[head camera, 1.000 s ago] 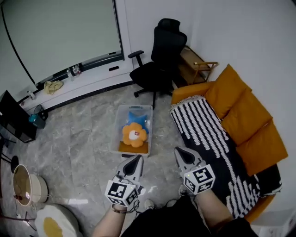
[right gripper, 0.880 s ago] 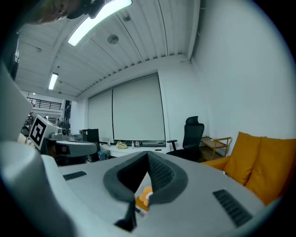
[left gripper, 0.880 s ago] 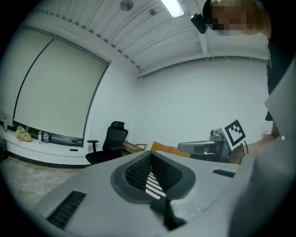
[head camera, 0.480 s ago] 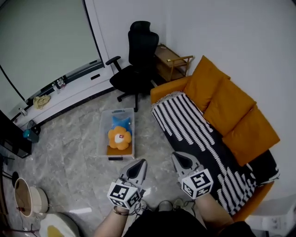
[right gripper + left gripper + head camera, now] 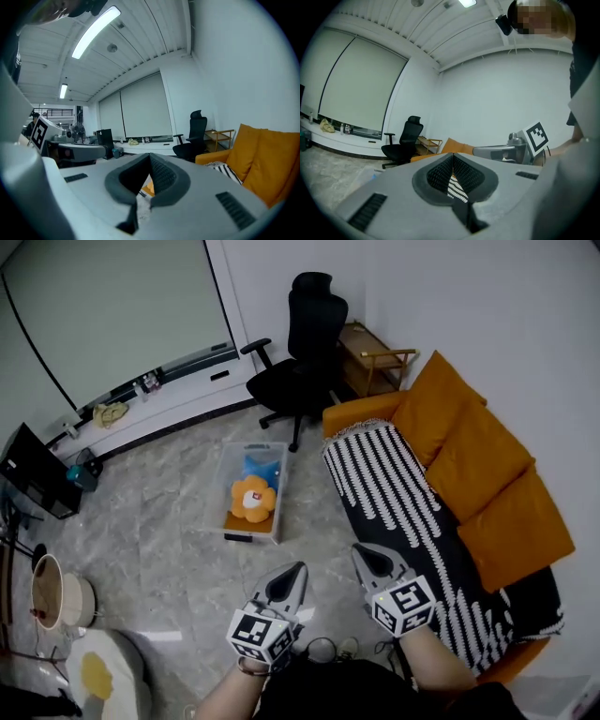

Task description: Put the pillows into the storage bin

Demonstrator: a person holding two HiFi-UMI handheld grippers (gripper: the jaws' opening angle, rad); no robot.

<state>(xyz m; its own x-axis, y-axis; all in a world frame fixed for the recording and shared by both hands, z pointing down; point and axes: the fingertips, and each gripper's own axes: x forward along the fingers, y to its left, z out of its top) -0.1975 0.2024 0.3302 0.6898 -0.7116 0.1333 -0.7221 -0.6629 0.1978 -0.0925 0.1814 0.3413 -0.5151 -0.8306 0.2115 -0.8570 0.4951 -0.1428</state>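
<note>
HANDS EMPTY, BIN PART FILLED. The left gripper (image 5: 296, 571) and the right gripper (image 5: 363, 554) hang side by side at the near edge of the head view. Each has its jaws clenched together on nothing and points out across the marble floor (image 5: 169, 531).

Ahead of the left gripper, and well apart from its tips, the clear storage bin (image 5: 228, 486) stands on the floor just off the sofa's front edge, toward the sofa's far end. Two pillows already lie in it: an orange flower-shaped pillow (image 5: 251, 500) in the near half and a blue pillow (image 5: 262, 468) behind it at the far end.

To the right of the right gripper runs the sofa (image 5: 361, 413), its seat covered by a black-and-white striped throw (image 5: 398, 507). Three orange back cushions (image 5: 483, 465) lean in a row along its rear edge, against the wall. No loose pillow shows on the floor or on the seat.

The task looks well advanced, perhaps complete. If the orange cushions count as pillows, they are what is left. They lie across the throw from the right gripper, and neither gripper touches them. A black office chair (image 5: 305, 362) stands beyond the bin.
</note>
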